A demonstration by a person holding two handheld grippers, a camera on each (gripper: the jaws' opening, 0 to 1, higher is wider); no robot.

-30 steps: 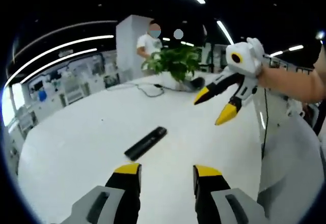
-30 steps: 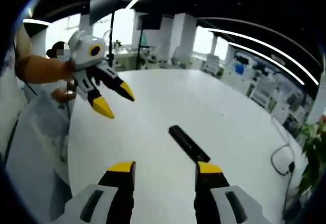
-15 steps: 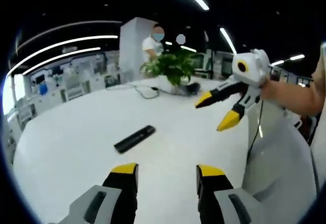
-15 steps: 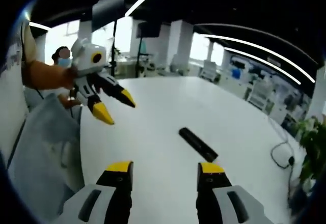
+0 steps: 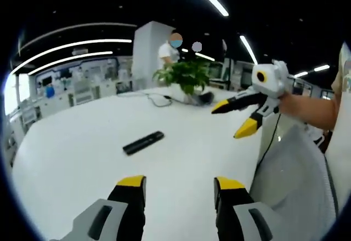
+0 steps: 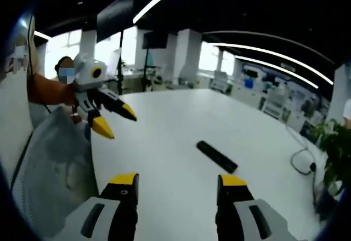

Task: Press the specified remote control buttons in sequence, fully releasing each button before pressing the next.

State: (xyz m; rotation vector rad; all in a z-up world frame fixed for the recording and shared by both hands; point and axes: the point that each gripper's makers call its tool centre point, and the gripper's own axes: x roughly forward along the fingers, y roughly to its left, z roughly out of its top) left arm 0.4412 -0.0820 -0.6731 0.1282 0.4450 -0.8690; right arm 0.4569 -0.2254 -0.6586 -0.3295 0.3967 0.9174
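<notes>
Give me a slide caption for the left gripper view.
Left gripper open above white table, black remote ahead, right gripper open alongside.

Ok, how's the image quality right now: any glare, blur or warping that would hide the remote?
Left gripper view: fisheye bends the ceiling strips, the white table is bright but not washed out, and the remote reads as a clear dark bar. Right gripper view: windows behind are blown out, the picture is slightly soft, the remote still distinct.

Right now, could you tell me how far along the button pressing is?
Nothing looks done. The remote control lies alone on the white table. The left gripper and right gripper are both open, empty and clear of it. Approaching and every press remain.
</notes>
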